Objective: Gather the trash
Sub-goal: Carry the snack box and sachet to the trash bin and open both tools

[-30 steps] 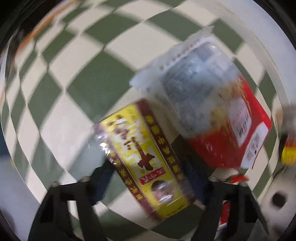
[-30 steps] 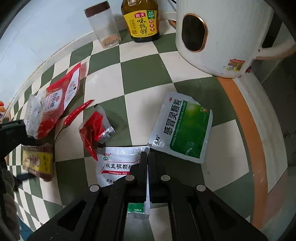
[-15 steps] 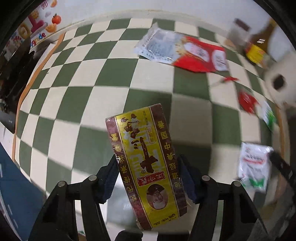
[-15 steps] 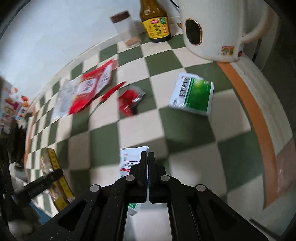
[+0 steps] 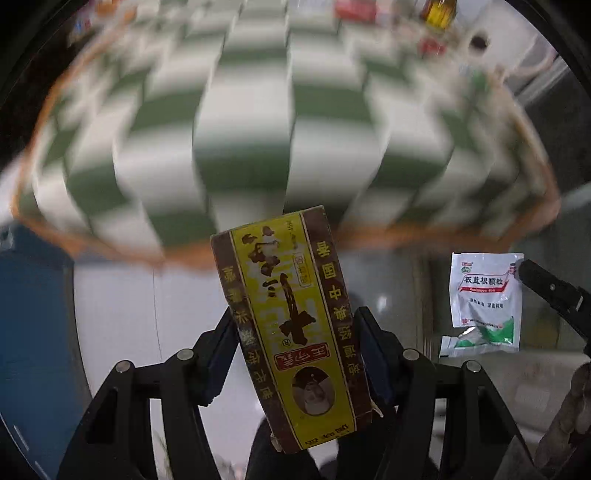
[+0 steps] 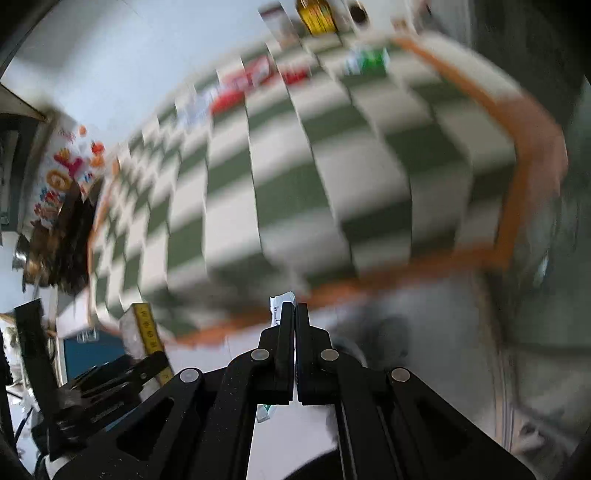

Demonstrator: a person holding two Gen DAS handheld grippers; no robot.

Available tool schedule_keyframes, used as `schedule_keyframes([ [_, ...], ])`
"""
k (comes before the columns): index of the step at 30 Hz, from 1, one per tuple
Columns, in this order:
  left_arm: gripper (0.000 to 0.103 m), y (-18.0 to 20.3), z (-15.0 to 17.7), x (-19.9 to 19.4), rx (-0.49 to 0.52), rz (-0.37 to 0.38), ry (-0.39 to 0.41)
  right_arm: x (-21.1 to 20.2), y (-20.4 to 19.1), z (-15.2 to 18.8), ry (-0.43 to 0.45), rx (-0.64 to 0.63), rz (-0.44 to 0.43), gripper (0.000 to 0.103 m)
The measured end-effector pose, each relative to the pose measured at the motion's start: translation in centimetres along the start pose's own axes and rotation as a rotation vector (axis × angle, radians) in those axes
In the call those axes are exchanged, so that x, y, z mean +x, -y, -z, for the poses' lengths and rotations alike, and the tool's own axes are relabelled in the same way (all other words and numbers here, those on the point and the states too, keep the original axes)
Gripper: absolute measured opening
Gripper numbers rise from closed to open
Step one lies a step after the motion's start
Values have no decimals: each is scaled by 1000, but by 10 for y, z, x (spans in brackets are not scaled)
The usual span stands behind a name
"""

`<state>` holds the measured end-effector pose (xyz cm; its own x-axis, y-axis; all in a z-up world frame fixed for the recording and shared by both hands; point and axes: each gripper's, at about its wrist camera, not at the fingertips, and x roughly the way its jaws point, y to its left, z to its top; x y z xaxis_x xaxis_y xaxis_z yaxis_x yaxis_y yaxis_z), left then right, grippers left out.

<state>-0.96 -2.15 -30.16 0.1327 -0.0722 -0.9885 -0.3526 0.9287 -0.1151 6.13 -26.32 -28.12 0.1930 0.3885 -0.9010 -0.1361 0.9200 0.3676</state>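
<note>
My left gripper [image 5: 295,332] is shut on a yellow and brown packet [image 5: 291,325] and holds it off the table's front edge. My right gripper [image 6: 294,310] is shut on a white and green sachet [image 6: 277,302]; the sachet shows flat in the left wrist view [image 5: 485,299], with the right gripper's fingers [image 5: 546,288] on its right edge. The left gripper and its packet [image 6: 147,325] show at the lower left of the right wrist view. Both grippers are beyond the green and white checked table [image 5: 240,129], which is blurred.
Far back on the table lie red wrappers [image 6: 243,81] and a green and white sachet [image 6: 365,61], beside a brown sauce bottle [image 6: 316,14], a clear jar [image 6: 277,20] and a white kettle [image 5: 491,40]. The table has an orange border [image 6: 517,155]. A blue bin [image 5: 33,332] stands at left.
Both grippers have pulled back from the table with their packets, past its front edge. The table items now look far and blurred.
</note>
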Motion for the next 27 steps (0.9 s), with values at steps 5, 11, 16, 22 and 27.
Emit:
schedule_keyframes([
  [5, 59, -19, 34, 104, 5, 23, -160, 92, 35, 82, -144, 45, 46, 0],
  [11, 60, -38, 41, 283, -37, 109, -308, 247, 99, 148, -252, 116, 76, 0],
  [16, 60, -40, 46, 404, -76, 126, -389, 361, 145, 176, -286, 138, 92, 0],
  [22, 62, -26, 58, 463, -11, 93, -420, 438, 164, 192, -320, 90, 130, 0],
  [27, 76, -29, 65, 464, -18, 52, -379, 463, 156, 192, -350, 53, 147, 1],
])
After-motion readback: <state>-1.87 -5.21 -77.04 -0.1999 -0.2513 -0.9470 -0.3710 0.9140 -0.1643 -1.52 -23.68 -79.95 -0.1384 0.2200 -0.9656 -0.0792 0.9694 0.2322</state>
